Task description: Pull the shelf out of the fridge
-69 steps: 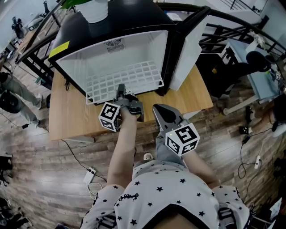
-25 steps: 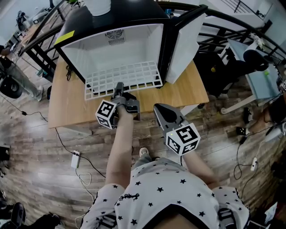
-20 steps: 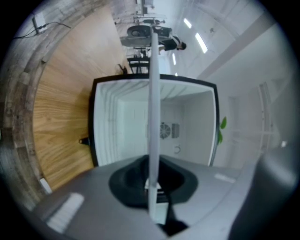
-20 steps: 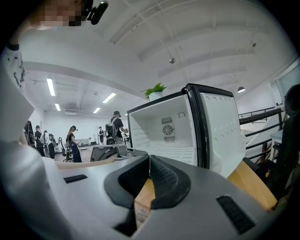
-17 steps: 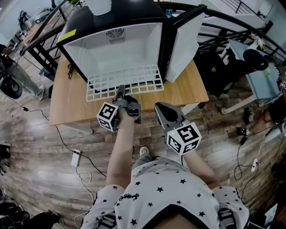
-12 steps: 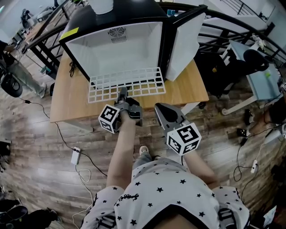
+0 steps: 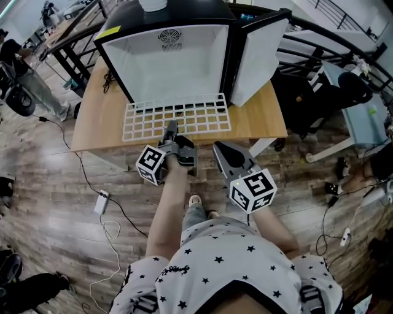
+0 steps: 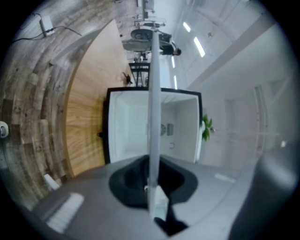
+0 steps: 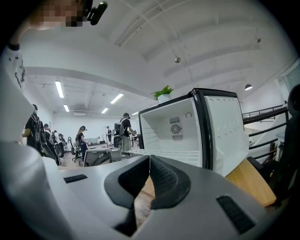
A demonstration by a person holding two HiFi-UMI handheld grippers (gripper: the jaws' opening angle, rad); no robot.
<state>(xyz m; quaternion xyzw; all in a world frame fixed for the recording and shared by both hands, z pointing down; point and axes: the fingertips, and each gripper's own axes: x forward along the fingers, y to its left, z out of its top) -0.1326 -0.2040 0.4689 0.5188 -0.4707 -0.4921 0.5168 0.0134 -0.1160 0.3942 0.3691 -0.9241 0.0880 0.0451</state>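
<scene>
The white wire shelf (image 7: 190, 116) lies flat in front of the open fridge (image 7: 172, 55), almost wholly out over the wooden table (image 7: 261, 126). My left gripper (image 7: 171, 127) is shut on the middle of the shelf's near edge. In the left gripper view the shelf (image 8: 153, 84) runs edge-on as a thin white bar from between the jaws of the left gripper (image 8: 152, 185) toward the fridge (image 8: 124, 133). My right gripper (image 7: 218, 148) hovers off the table's front edge, shut and holding nothing. The right gripper view shows the right gripper (image 9: 149, 164) with its pads together, and the fridge (image 9: 173, 133) beyond.
The fridge door (image 7: 258, 58) stands swung open to the right. A white plant pot (image 7: 153, 5) sits on the fridge top. A power strip (image 7: 101, 201) with cables lies on the wood floor at left. A black chair (image 7: 319, 92) stands right of the table.
The shelf has slid out of the fridge toward me, held by the left gripper, from half inside to nearly fully out. The right gripper has stayed put.
</scene>
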